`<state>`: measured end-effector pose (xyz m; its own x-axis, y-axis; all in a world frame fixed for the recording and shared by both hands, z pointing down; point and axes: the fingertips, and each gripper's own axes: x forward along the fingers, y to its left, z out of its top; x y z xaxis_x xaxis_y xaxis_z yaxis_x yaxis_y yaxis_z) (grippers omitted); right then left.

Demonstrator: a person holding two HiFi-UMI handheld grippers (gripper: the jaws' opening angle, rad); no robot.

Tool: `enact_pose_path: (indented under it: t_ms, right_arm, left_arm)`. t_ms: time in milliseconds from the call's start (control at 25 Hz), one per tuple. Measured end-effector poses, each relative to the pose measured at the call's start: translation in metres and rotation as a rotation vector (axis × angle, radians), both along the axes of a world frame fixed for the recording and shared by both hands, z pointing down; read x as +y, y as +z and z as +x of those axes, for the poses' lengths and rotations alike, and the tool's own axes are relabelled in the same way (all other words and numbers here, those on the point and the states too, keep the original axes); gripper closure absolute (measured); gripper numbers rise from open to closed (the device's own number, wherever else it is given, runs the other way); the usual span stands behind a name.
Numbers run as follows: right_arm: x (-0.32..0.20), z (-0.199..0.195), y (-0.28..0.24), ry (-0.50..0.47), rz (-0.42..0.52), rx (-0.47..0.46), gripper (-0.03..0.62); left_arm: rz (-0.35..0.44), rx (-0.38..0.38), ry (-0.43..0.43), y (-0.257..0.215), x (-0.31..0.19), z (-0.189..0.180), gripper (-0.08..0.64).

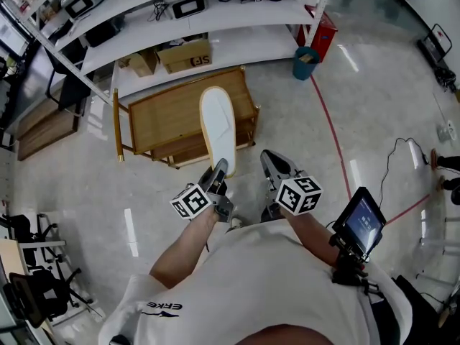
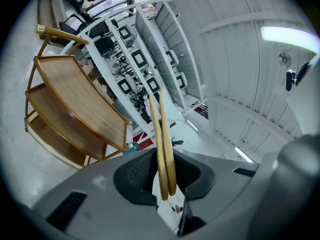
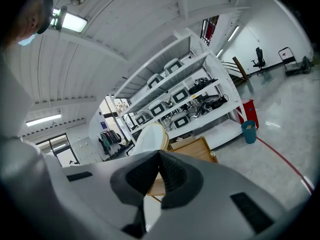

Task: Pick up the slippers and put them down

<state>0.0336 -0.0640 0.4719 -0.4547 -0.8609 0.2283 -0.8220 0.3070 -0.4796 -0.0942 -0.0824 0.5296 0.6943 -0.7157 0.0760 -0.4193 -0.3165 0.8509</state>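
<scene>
At the far left stands a low wooden two-tier rack with a brass-coloured rail, on the pale glossy floor in front of long white metal shelving. Just near of the rack, the left gripper is clamped on the heel end of the flat cream-white slippers with tan edges, which reach out from it over the rack's right part, clear of the floor. The left gripper view shows two thin tan edges pressed side by side between the pads, so this is probably a pair held together, though the head view shows only one white sole. To the right, near the first but apart from it, the right gripper has its jaws pressed together with nothing between them. Further right, a small dark screen sits by the person's right arm.

Judging by this, the pick-up is done and the slippers hang in the grip; what is left is to set them down and release them
</scene>
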Motion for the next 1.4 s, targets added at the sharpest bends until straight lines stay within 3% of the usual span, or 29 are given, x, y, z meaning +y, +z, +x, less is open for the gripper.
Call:
enact_pose_path:
  t_ms: [600, 1040, 1400]
  right_arm:
    - [-0.109, 0.083, 0.003, -0.097, -0.027, -0.048, 0.595]
    - [-0.144, 0.134, 0.023, -0.175, -0.097, -0.071, 0.595]
    - [-0.162, 0.151, 0.047, -0.223, -0.166, -0.048, 0.595]
  left_arm:
    - [-0.071, -0.035, -0.096, 0.011, -0.096, 0.077, 0.495]
    - [-0.149, -0.072, -0.185, 0.032, -0.128, 0.116, 0.495]
    - [-0.227, -0.097, -0.209, 0.061, -0.142, 0.129, 0.495]
